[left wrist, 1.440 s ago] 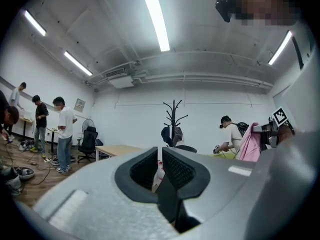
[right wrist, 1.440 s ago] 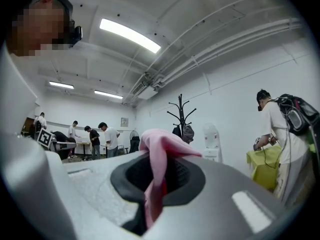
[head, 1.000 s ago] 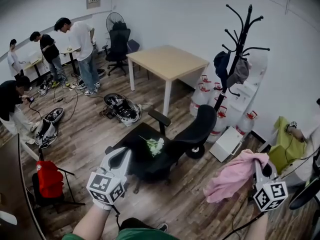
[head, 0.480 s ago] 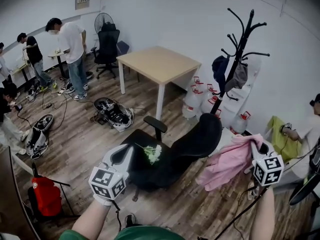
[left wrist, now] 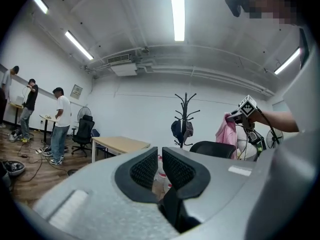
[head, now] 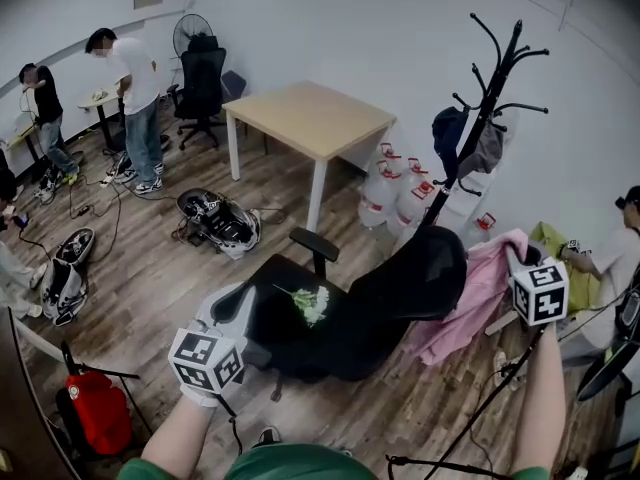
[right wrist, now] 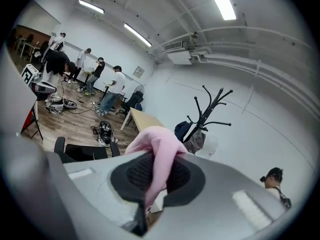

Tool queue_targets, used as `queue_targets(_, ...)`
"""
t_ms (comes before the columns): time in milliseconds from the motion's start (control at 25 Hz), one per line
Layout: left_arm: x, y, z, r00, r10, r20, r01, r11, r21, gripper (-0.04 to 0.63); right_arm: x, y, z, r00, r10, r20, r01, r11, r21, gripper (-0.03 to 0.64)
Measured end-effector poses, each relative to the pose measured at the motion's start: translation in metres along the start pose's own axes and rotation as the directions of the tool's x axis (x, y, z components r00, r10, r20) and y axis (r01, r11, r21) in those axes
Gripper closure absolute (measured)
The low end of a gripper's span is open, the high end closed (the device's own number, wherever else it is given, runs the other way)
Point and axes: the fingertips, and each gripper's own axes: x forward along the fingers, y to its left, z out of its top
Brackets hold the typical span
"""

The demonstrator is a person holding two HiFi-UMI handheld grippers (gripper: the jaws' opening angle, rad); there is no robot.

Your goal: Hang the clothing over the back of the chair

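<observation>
A black office chair (head: 300, 323) stands in front of me, its back (head: 420, 278) toward the right. A small white and green bunch (head: 312, 303) lies on its seat. My right gripper (head: 512, 260) is shut on a pink garment (head: 475, 298), which hangs just behind and to the right of the chair's back. In the right gripper view the pink cloth (right wrist: 160, 149) is pinched between the pads (right wrist: 132, 176). My left gripper (head: 238, 306) is held near the seat's left front with nothing in it. Its pads (left wrist: 145, 166) stand almost together.
A wooden table (head: 310, 118) stands behind the chair. A black coat rack (head: 490, 98) with hung items and water jugs (head: 400, 193) are at the back right. Bags (head: 215, 218) and cables lie on the floor. Several people stand at the left, and one (head: 615, 258) sits at the right.
My right gripper has carried the pink garment up and leftward, from low at the right to beside the chair's back. The chair now looks nearer and larger. The left gripper stays empty.
</observation>
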Motion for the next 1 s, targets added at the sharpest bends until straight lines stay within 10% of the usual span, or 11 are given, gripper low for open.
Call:
queue_targets(680,-0.059,0.084,0.01,0.997,0.071,0.009,-0.071,0.998,0.0,0.558,0.033,0.079,0.191,0.992,-0.02,0.123,0.04,0.985,-0.166,0.594)
queue_targets(1000,-0.079,0.096,-0.008,0.996,0.091,-0.019,-0.091,0.995,-0.028,0.558,0.102,0.205,0.127,0.979,0.206,0.003,-0.203,0.967,-0.152,0.591)
